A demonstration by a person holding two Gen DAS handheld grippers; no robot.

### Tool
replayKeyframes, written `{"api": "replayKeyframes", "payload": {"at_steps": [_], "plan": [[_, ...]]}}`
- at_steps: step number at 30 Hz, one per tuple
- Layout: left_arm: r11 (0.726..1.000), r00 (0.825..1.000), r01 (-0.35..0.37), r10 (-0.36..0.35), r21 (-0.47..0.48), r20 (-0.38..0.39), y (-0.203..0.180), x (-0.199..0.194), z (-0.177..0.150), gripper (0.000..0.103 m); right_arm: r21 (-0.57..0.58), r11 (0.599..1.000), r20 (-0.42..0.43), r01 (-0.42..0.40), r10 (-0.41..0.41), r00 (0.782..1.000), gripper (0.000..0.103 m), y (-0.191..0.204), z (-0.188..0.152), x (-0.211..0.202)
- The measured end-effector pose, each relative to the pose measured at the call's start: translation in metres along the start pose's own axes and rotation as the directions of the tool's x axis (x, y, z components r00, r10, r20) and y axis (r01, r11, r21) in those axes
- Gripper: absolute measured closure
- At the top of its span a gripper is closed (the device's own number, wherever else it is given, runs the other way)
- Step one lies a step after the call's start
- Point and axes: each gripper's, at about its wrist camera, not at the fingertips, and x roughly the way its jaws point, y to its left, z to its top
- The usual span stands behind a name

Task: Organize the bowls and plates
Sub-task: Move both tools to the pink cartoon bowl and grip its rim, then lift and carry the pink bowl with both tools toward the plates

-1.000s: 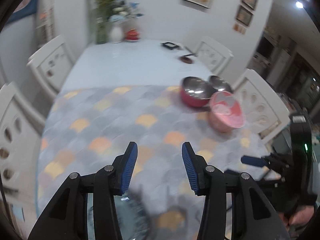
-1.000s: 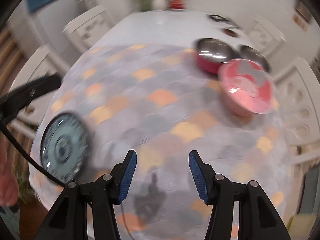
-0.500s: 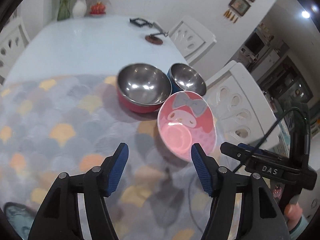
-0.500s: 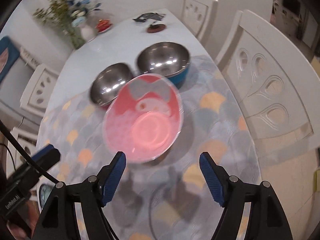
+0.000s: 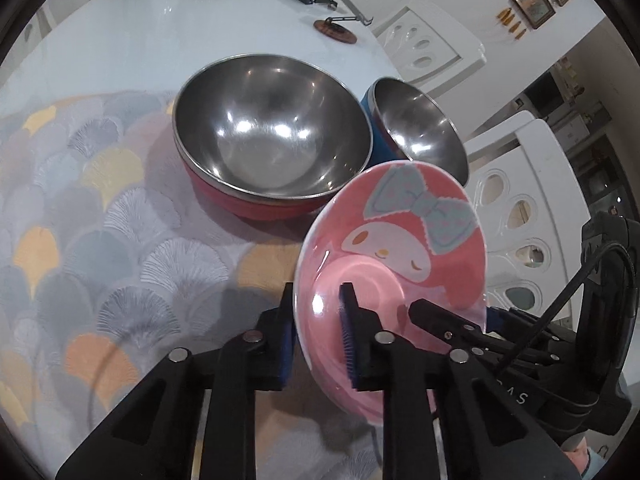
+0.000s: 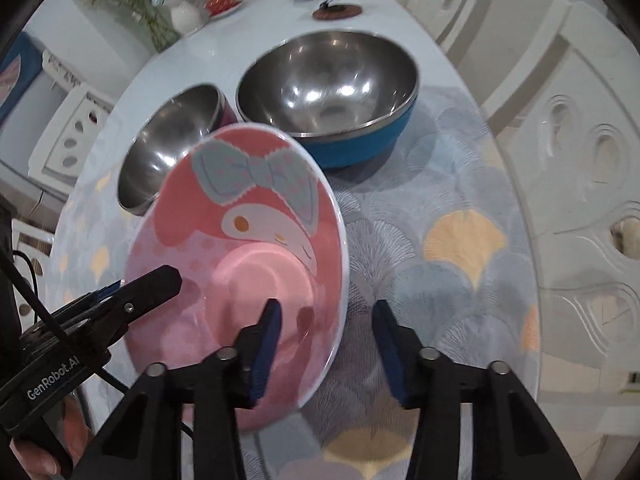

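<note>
Pink plastic is pinched by the left claw (image 5: 316, 340): the near rim of one pink bowl (image 5: 400, 264), printed with a cartoon face and a grey-blue bow, is clamped between its two blue pads, one pad inside the bowl and one outside. The jaws have just been closing onto that rim. The right claw (image 6: 324, 344) straddles the opposite rim of the same bowl, one finger inside and one outside; its jaws have also just been closing, yet a gap is seen between the outer pad and the rim, so the bowl is not yet pressed there. The bowl is seen tilted, near the counter's edge.

Just beyond it, two steel-lined bowls are counted: a red bowl (image 5: 268, 148) and a blue bowl (image 5: 416, 128), set side by side, the pink bowl's far rim overlapping both in view. All three are placed on one scallop-patterned mat (image 5: 92, 240) laid over the white counter (image 5: 140, 40). At the counter's far end a vase (image 6: 186, 16) with flowers, a small red dish (image 6: 222, 0) and a dark stand (image 5: 336, 28) are seen. White chairs (image 5: 516, 216) are ranged around.
</note>
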Motion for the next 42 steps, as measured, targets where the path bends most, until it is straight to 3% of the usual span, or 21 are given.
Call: {"api": "replayKeyframes", "payload": {"at_steps": [5, 10, 13, 17, 29, 35, 42], "plan": [[1.000, 1.000, -0.022, 0.022, -0.015, 0.019, 0.000, 0.000, -0.002, 0.092, -0.034, 0.999, -0.012, -0.015, 0.015, 1.000, 0.077, -0.002, -0.002, 0.008], [1.000, 1.000, -0.008, 0.007, 0.015, 0.015, -0.009, -0.005, -0.010, 0.092, 0.000, 0.997, -0.034, -0.072, 0.072, 0.997, 0.079, -0.003, -0.007, 0.011], [0.999, 0.999, -0.028, 0.027, 0.038, 0.021, -0.012, -0.012, -0.017, 0.092, -0.014, 0.998, -0.022, -0.055, 0.054, 0.998, 0.079, 0.002, -0.012, 0.005], [1.000, 0.999, -0.003, 0.002, 0.030, 0.041, -0.009, -0.033, -0.032, 0.092, -0.022, 0.998, -0.020, -0.064, 0.063, 0.998, 0.079, 0.008, -0.026, -0.008], [0.998, 0.989, 0.054, -0.056, 0.018, 0.138, 0.022, -0.133, -0.104, 0.092, -0.055, 0.997, 0.053, -0.051, 0.054, 0.997, 0.078, 0.083, -0.106, -0.082], [0.999, 0.993, 0.047, -0.046, -0.003, 0.106, 0.041, -0.144, -0.143, 0.092, -0.047, 0.998, 0.024, -0.044, 0.045, 0.999, 0.077, 0.113, -0.150, -0.080], [0.999, 0.998, 0.036, -0.034, -0.028, 0.048, 0.056, -0.139, -0.182, 0.092, -0.020, 1.000, -0.031, -0.005, 0.004, 1.000, 0.077, 0.122, -0.186, -0.069]]}}
